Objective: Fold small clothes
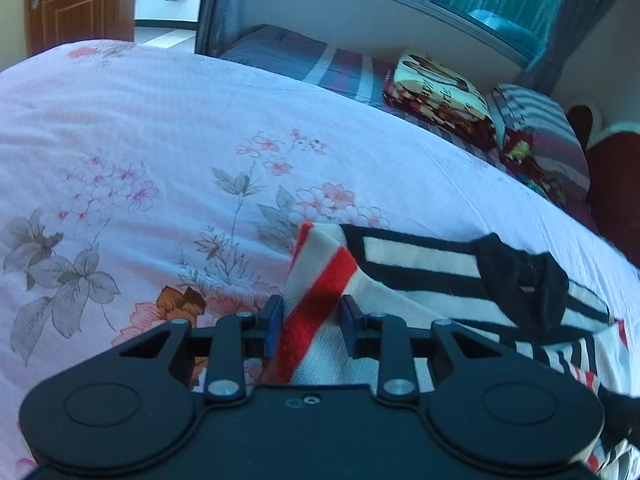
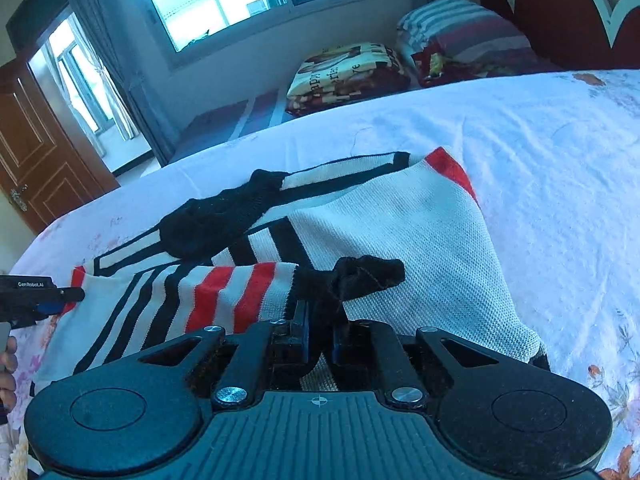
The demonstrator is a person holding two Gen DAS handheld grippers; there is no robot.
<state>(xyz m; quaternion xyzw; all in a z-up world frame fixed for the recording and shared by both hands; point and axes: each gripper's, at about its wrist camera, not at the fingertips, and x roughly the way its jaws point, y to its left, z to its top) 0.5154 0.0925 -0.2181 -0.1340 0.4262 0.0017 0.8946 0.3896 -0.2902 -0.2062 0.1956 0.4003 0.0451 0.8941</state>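
Observation:
A small knit sweater [image 2: 400, 220], white with black and red stripes, lies spread on the bed. My right gripper [image 2: 320, 332] is shut on the black cuff [image 2: 360, 276] of a striped sleeve folded across the sweater's body. The black collar [image 2: 224, 212] lies farther back. In the left wrist view my left gripper [image 1: 311, 320] stands slightly open, and a red-striped edge of the sweater [image 1: 320, 280] runs between its blue pads [image 1: 274, 320] without being pinched. The same left gripper [image 2: 68, 296] shows at the sweater's left corner in the right wrist view.
The bed carries a pink floral sheet [image 1: 160, 140]. Folded blankets [image 1: 436, 96] and a striped pillow [image 1: 536, 128] lie beside it toward the window. A red headboard [image 2: 572, 12] and a brown door [image 1: 76, 4] stand at the room's edges. A hand [image 2: 8, 364] shows at the left.

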